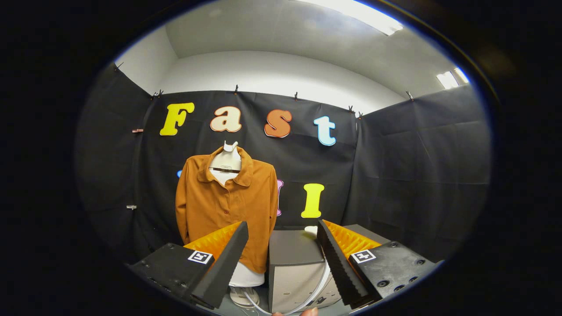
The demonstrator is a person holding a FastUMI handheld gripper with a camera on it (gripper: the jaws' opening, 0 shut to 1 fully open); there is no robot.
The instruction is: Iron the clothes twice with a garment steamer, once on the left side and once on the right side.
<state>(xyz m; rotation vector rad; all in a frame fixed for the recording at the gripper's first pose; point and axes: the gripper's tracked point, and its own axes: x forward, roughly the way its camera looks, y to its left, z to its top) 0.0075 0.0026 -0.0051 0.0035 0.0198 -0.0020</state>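
An orange-brown buttoned shirt (pixel 226 206) hangs on a white mannequin torso (pixel 226 162) beyond my left finger, against the black cloth wall. My gripper (pixel 283 230) is open, its two black-and-orange fingers (pixel 224 259) spread wide with nothing between them. Between and just beyond the fingers stands a grey box-shaped unit (pixel 292 272) with a white hose (pixel 322 281) curving down its front. A small white part (pixel 311 229) peeks up behind the unit by the right finger; I cannot tell whether it is the steamer head.
The mannequin's white base (pixel 246 296) stands on the floor beside the grey unit. Black cloth walls close the booth on the left, back and right. A fingertip of a person's hand (pixel 309 312) shows below the fingers.
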